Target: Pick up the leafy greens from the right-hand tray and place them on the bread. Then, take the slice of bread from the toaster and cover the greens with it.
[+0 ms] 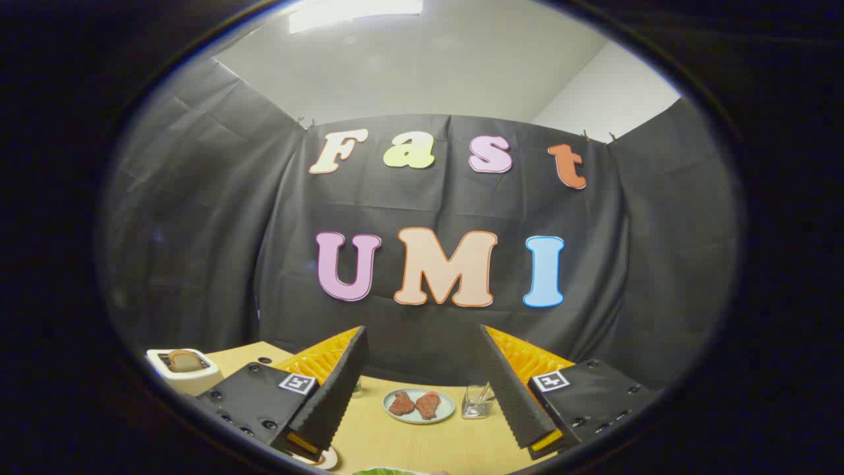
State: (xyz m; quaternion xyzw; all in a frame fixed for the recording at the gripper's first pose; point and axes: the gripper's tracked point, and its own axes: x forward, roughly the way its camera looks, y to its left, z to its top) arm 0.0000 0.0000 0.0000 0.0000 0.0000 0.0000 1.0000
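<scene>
Wooden counter [409,442], claw [422,445] spread wide, gripping nothing, leafy greens [382,471] just below it, bread [186,360] poking from white toaster [181,376], plate [419,405] beyond.

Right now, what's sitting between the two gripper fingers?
A plate with two reddish meat pieces lies between and beyond the open gripper's fingers, on the table, in the gripper view.

pale plate [443,413] with two reddish-brown meat pieces [414,404] sits mid table [402,445], clear glass [476,401] just right of it, black cloth wall behind, white ceiling with light panel above
</scene>
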